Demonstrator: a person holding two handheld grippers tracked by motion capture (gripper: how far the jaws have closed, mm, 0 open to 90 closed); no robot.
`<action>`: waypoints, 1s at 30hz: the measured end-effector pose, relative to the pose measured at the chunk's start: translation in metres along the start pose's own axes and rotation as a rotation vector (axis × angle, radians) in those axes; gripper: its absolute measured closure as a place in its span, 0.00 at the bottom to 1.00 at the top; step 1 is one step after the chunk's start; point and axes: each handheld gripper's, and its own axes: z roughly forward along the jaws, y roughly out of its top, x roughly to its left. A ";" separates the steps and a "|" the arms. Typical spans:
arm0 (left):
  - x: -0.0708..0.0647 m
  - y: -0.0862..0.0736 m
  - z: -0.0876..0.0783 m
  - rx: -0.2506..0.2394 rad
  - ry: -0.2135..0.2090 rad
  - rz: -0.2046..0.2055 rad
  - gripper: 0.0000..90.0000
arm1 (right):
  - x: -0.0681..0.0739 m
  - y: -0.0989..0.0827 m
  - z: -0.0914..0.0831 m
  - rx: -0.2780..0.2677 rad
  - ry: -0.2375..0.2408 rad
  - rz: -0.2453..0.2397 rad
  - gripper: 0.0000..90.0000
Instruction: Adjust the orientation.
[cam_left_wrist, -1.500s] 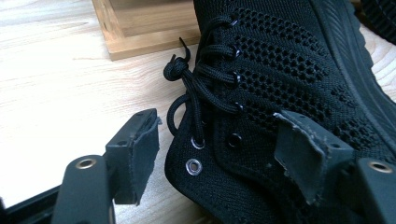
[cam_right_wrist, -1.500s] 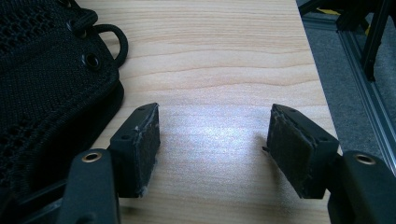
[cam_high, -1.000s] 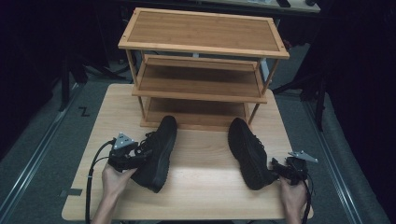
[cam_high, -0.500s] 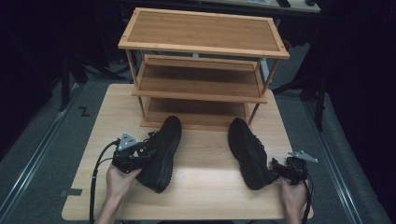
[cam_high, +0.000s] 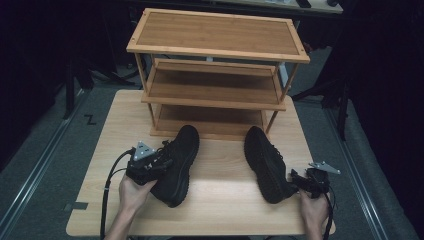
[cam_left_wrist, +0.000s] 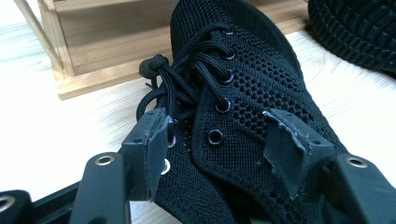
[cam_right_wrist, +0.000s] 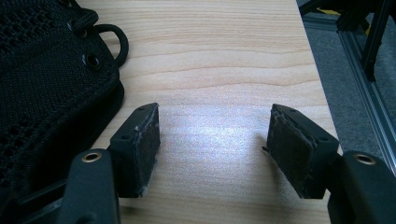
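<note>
Two black knit lace-up shoes lie on the wooden table (cam_high: 220, 200) in front of a wooden shelf rack (cam_high: 215, 90). The left shoe (cam_high: 176, 162) points its toe at the rack's bottom shelf. My left gripper (cam_high: 161, 164) is open at that shoe's near left side. In the left gripper view its jaws straddle the laced upper (cam_left_wrist: 233, 93), and the left fingertip (cam_left_wrist: 152, 140) touches the eyelet flap. The right shoe (cam_high: 265, 162) lies toe toward the rack. My right gripper (cam_high: 296, 181) stands open just right of its heel, over bare wood (cam_right_wrist: 212, 126), with the shoe's side (cam_right_wrist: 51, 93) at the left.
The rack has a top (cam_high: 217, 32), a middle shelf (cam_high: 212, 90) and a low shelf (cam_high: 210, 117), all bare. The table's right edge (cam_right_wrist: 322, 84) drops to grey floor with a metal rail (cam_right_wrist: 369, 107). Bare wood lies between the shoes and near the front edge.
My left hand and gripper have moved right, further over the left shoe, and the shoe's toe has shifted slightly right. The right gripper and right shoe have stayed put.
</note>
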 end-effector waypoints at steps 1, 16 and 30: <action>-0.002 0.001 0.000 -0.001 0.001 0.001 0.45 | 0.000 0.000 0.000 0.000 0.000 0.000 0.38; -0.039 0.016 0.015 0.011 0.000 0.023 0.48 | 0.000 0.000 0.000 -0.001 0.004 -0.007 0.38; -0.082 0.023 0.037 0.048 0.006 0.074 0.43 | 0.000 0.000 0.000 0.000 0.007 -0.008 0.38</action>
